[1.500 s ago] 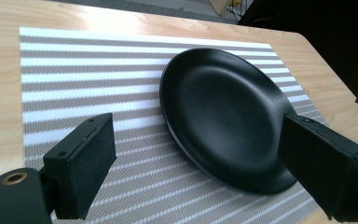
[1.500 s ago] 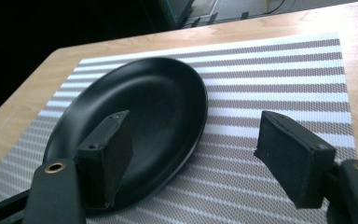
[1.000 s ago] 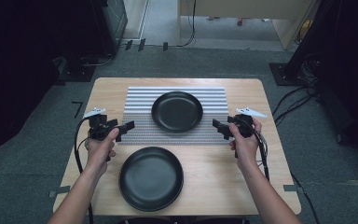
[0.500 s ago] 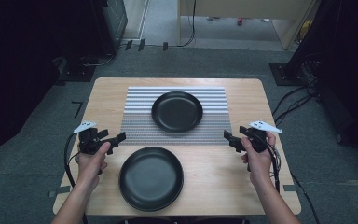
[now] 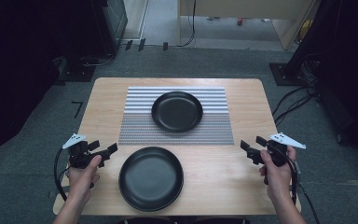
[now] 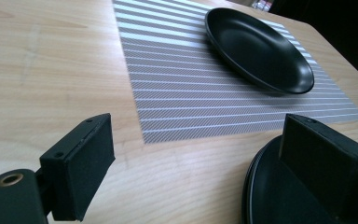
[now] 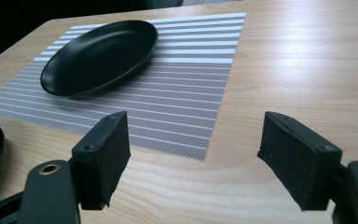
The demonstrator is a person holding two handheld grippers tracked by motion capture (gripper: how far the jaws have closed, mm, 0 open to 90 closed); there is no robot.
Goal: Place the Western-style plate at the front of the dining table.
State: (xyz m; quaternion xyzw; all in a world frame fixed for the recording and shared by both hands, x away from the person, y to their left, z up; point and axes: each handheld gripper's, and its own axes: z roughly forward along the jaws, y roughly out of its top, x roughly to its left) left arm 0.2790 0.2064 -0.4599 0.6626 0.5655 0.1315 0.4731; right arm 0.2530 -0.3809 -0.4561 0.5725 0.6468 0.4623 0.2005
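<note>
1. A wooden counter [image 5: 242, 186] is standing on grey carpet in a dark room, carrying a striped placemat [image 5: 177, 114].
2. One black plate [image 5: 177, 111] is resting on the placemat; that placement is judged complete.
3. A stack of black plates [image 5: 151, 178] is waiting at the near edge, just beside the left tongs [image 5: 106, 151]; at least one more transfer is judged outstanding.
4. The left tongs and the right tongs [image 5: 248, 150] are both hanging released, jaws spread, gripping nothing.
5. Compared with one second earlier, both tongs are withdrawing from beside the placemat toward the near edge and outward; the plates are remaining in place.
</note>
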